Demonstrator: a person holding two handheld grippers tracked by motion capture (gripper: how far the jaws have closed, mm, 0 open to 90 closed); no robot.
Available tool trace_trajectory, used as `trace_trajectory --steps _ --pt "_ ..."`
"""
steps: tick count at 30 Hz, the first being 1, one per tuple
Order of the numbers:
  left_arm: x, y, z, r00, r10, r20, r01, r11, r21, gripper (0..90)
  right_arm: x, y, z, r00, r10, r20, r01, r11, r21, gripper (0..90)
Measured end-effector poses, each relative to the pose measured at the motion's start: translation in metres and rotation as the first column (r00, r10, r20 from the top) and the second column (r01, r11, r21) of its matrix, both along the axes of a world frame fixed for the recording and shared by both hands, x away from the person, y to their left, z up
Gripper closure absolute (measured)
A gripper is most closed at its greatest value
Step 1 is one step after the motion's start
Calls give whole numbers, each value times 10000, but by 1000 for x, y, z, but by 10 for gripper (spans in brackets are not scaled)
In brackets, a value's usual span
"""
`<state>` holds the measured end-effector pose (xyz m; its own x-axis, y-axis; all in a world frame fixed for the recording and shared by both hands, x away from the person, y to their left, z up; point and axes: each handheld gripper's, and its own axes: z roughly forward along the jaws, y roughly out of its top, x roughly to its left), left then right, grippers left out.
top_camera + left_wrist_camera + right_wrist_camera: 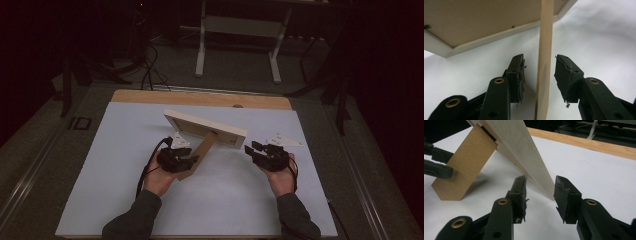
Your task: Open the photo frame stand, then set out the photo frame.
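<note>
The picture frame (205,129) stands tilted on the white sheet of the desk (125,210), propped from behind by its brown easel leg (198,156), whose lower end rests on the sheet nearest the person. The left tool (189,151) has its jaws spread to either side of that leg; the left gripper view shows the leg's thin edge (544,62) running up between the two pads with a gap on each side, so nothing is pinched. The right tool (254,148) is likewise spread, its jaws flanking the frame's right end (529,160) without pressing on it. The frame seems to stand on its own, and the risk lies there: the leg hangs from a small hinge, so a pad brushing it sideways as the left tool pulls away could fold it in or swing it out, and the frame would drop flat. A nudge from the right tool at the frame's end could slide it on the smooth sheet and shift the leg. Both tools would best back straight off along their own jaws
</note>
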<state>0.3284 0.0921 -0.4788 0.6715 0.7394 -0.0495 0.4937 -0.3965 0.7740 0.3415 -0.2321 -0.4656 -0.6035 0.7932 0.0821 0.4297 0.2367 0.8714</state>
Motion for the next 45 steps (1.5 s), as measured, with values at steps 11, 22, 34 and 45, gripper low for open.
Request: trace_trajectory --steps 11,22,34,45 --pt "1 12 10 9989 469 91 -463 9974 -559 598 1 -2 0 10000 -33 5 33 10000 -34 610" --pt "6 23 22 9960 876 151 -857 9916 -968 614 3 -5 1 10000 -89 -7 89 9999 -54 609" --pt "10 27 28 9935 1136 16 -1123 9845 -1348 637 6 -4 5 9999 -115 11 115 9999 -52 609" --pt "16 18 29 9942 1069 -99 -1073 9862 -1260 686 12 -4 8 9997 -249 22 249 9997 66 623"
